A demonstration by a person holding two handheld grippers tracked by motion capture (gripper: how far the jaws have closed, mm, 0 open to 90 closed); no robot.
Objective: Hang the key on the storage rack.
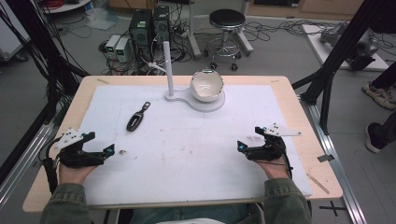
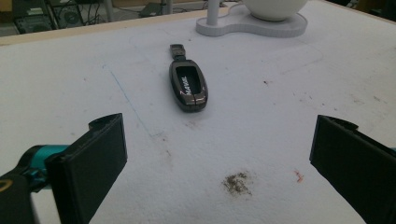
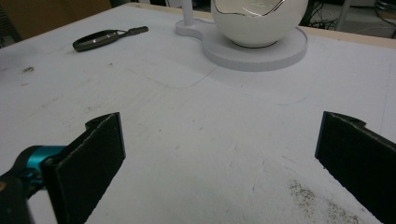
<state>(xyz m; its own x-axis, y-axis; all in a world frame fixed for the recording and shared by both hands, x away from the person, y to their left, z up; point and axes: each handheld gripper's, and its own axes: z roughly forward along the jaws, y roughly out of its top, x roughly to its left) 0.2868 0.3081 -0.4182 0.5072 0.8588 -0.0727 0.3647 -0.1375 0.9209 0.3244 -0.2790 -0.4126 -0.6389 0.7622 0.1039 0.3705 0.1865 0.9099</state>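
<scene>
Table w/ white mat (image 1: 196, 154). Dark car key fob (image 1: 136, 119) lies far-left on mat, well apart from both grippers. White stand (image 1: 187, 95) w/ upright post and white bowl-shaped globe (image 1: 207, 86) at far centre. Left gripper (image 1: 100, 143) near-left, jaws apart, nothing between. Right gripper (image 1: 250, 136) near-right, jaws apart too.

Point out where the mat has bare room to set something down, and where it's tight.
The widest free patch is the white mat between the left gripper and the right gripper, up to the white stand. The right side past the bowl is bare too. It is tighter between the key fob and the stand.
</scene>
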